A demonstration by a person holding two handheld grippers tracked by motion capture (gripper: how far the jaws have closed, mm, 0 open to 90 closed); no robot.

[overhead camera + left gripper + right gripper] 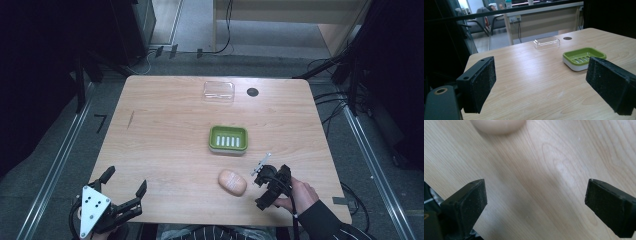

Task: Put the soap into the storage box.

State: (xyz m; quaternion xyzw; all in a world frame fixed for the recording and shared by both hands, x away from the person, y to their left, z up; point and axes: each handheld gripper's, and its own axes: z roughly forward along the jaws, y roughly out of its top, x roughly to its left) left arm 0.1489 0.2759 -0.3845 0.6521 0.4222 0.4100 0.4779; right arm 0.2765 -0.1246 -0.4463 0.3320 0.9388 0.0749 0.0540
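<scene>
From the high view, the green soap dish (228, 139) sits near the middle of the wooden table (165, 130), and that dish is the landmark. The peach-coloured soap bar (232, 182) lies on the bare wood just in front of the dish, on the person's side, not touching it. The right gripper (263, 184) is right beside the soap, a little to the dish's near right, held in the person's hand (302, 195); its jaws stand spread with nothing between them. The left gripper (125, 184) hangs at the table's near edge, well apart from the dish on its near left, jaws wide as well. Beyond the dish, toward the far edge, rests a clear plastic lid (219, 92), with a dark round spot (252, 92) next to it.

Over to the left gripper view: the two black pads are spread and hold nothing. The dish (584, 57) shows ahead toward the right pad, the clear lid (546, 42) farther back.

Now the right gripper view: pads wide apart over bare wood, and the soap (498, 125) peeks in at the top edge, ahead of the jaws and clear of both.
</scene>
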